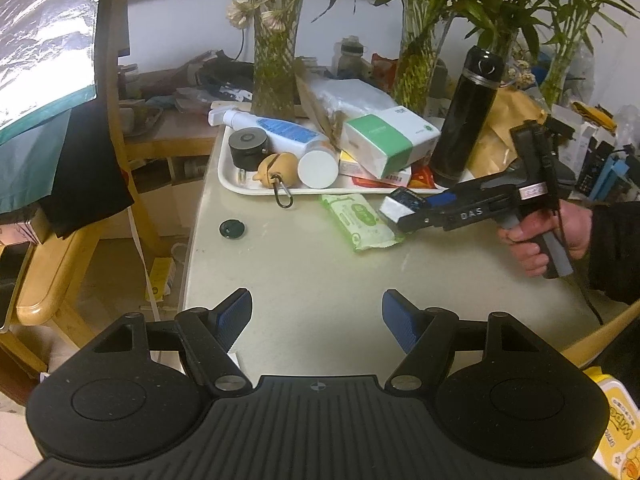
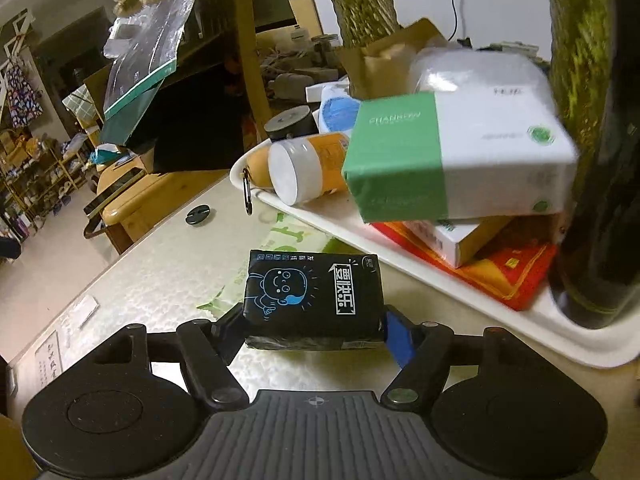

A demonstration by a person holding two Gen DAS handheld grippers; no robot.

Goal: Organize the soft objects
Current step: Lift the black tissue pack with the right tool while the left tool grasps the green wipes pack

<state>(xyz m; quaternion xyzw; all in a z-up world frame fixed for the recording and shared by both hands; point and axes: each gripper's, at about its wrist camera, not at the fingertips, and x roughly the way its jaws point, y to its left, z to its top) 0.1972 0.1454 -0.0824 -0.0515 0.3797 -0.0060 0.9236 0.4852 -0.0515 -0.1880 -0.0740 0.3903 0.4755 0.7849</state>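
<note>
- Your right gripper pinches the small black tissue pack with a blue cartoon face, its pads pressed on both ends.
- That pack sits just above the pale tabletop, over the green wet-wipes pouch, near the white plastic tray.
- Your left gripper hangs spread over bare table, holding nothing.

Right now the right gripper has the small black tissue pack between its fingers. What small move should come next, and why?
Probably lift the black tissue pack a little, straight up. The right gripper appears shut on its sides, and the pack lies partly over the green wipes pack, beside the white tray. A small lift would free it without dragging the wipes. The left gripper is open and empty.
</note>
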